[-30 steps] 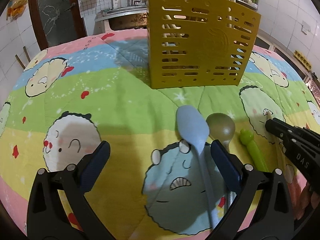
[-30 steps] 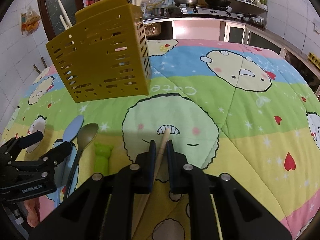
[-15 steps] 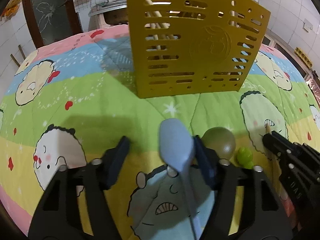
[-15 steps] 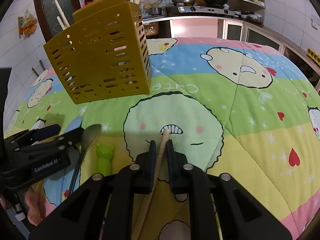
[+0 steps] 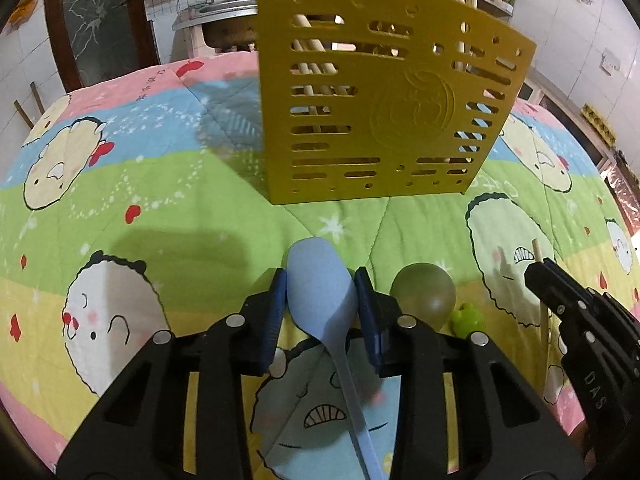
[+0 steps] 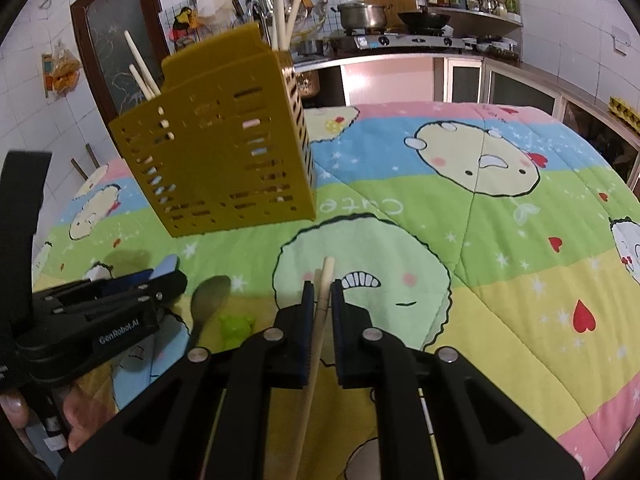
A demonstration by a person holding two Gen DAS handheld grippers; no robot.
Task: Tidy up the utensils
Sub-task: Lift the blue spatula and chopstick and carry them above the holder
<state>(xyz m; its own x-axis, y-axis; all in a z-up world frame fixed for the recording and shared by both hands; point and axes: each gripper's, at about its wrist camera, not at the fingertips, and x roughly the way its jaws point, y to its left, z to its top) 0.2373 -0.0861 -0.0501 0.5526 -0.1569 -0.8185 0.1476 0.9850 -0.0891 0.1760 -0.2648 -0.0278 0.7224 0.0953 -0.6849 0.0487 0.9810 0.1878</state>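
Nearest, the left gripper [image 5: 321,304] has its jaws pressed against both sides of the pale blue spoon [image 5: 322,292], bowl forward, handle trailing back over the cartoon-print quilt [image 5: 160,208]. Just to its right lie an olive-green spoon [image 5: 423,293] and a bright green frog-topped utensil [image 5: 468,319], both flat on the quilt. Further right, the right gripper [image 6: 321,300] is clamped on a wooden chopstick [image 6: 322,308], its tip poking out ahead of the pads. Beyond them stands the yellow slotted utensil holder [image 5: 384,120], upright, with chopsticks already inside.
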